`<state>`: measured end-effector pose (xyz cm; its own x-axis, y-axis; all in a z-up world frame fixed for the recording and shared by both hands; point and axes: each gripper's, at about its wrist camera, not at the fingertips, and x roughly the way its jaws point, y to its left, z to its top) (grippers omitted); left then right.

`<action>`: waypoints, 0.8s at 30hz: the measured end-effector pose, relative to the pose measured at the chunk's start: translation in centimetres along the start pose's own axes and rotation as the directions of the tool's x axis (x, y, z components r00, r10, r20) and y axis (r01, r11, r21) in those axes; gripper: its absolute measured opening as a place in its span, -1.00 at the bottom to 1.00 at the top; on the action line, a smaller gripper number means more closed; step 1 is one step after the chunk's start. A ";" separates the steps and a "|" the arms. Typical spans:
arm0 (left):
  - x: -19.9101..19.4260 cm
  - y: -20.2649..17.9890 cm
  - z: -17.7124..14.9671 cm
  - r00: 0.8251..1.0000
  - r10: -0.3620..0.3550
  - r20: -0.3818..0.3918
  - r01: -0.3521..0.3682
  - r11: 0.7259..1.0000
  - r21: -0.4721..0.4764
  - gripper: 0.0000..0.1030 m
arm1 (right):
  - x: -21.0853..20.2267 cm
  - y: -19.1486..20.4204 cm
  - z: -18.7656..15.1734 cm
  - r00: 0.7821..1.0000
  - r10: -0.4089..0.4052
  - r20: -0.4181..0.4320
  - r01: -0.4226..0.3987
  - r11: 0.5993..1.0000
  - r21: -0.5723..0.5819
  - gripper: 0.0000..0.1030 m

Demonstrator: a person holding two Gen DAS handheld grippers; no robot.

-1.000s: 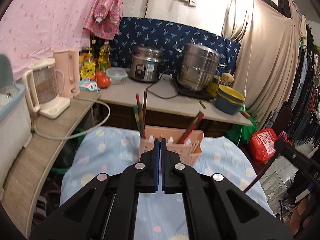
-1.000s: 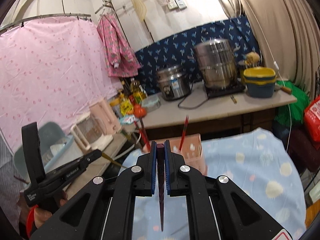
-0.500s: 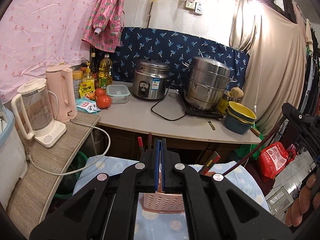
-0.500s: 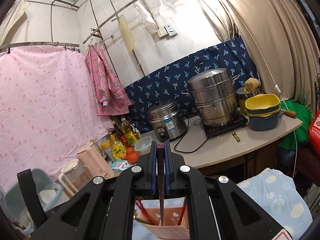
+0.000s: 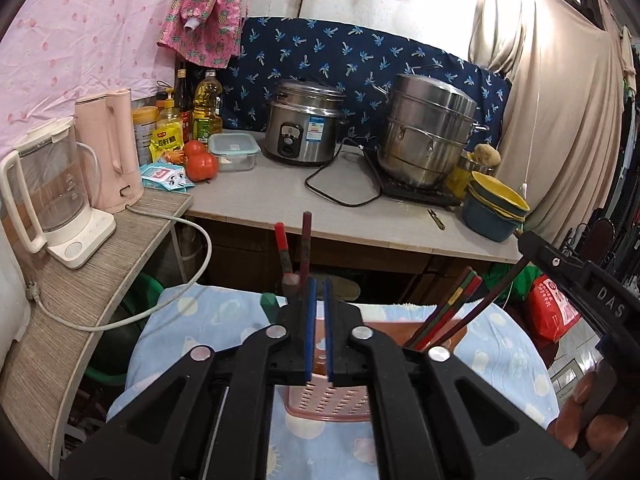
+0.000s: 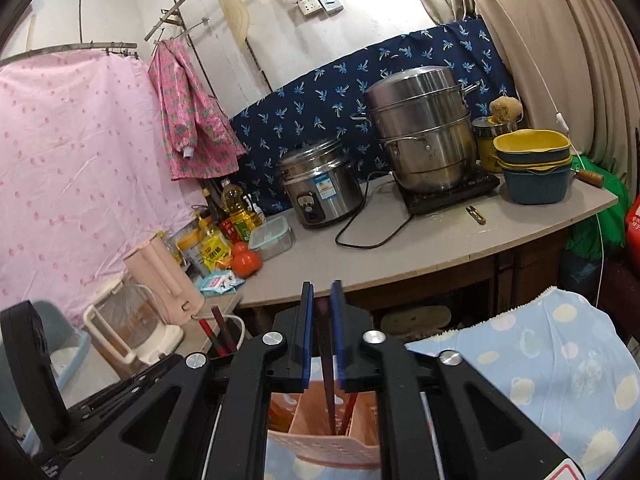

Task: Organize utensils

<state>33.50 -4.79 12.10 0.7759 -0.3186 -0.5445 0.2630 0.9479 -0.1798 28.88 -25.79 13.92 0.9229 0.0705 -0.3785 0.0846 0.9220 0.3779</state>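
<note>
Right gripper (image 6: 321, 332) directly over pink utensil basket (image 6: 320, 416); jaws parted narrowly, dark chopstick (image 6: 326, 376) standing loose between the pads, tip down in a basket compartment — looks like a release, so it drops in upright. Left gripper (image 5: 318, 332) low at basket's near wall, jaws narrow, holding nothing. Other chopsticks (image 5: 448, 316) lean toward basket's right end. Basket sits on the blue-clothed table (image 6: 560, 360).

A cramped home kitchen; rice cooker (image 5: 305, 120) and steamer pot (image 5: 427, 134) at frame centre; oil bottles (image 5: 207, 106) and kettles (image 5: 110, 146) at left.
</note>
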 end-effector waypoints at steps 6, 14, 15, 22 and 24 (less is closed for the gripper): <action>-0.8 -1.3 -0.7 1.000 0.015 0.020 -0.015 0.999 0.030 -0.33 | -1.5 0.3 -1.5 1.000 -0.004 -0.028 0.003 0.999 -0.036 -0.45; -3.9 -1.4 -1.5 0.999 0.016 0.047 -0.017 1.000 0.013 -0.16 | -4.8 0.7 -3.6 0.998 -0.002 -0.065 -0.002 0.998 -0.060 -0.31; -4.4 -1.3 -1.7 0.999 0.016 0.049 -0.017 1.000 0.010 -0.16 | -5.1 0.8 -3.9 0.998 -0.004 -0.069 -0.001 0.998 -0.067 -0.29; -7.1 -0.8 -4.3 0.999 0.032 0.026 -0.033 0.999 0.006 -0.15 | -8.0 2.0 -7.5 0.990 -0.029 -0.135 0.011 0.991 -0.132 -0.21; -7.6 -0.8 -5.2 0.999 0.040 0.014 -0.040 0.999 0.006 -0.15 | -8.8 2.1 -8.4 0.988 -0.043 -0.148 0.022 0.989 -0.143 -0.21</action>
<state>24.44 -3.11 12.10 0.7939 -0.2802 -0.5396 0.2349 0.9599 -0.1529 17.80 -21.27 10.96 0.8525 0.0861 -0.5156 0.0503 0.9682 0.2449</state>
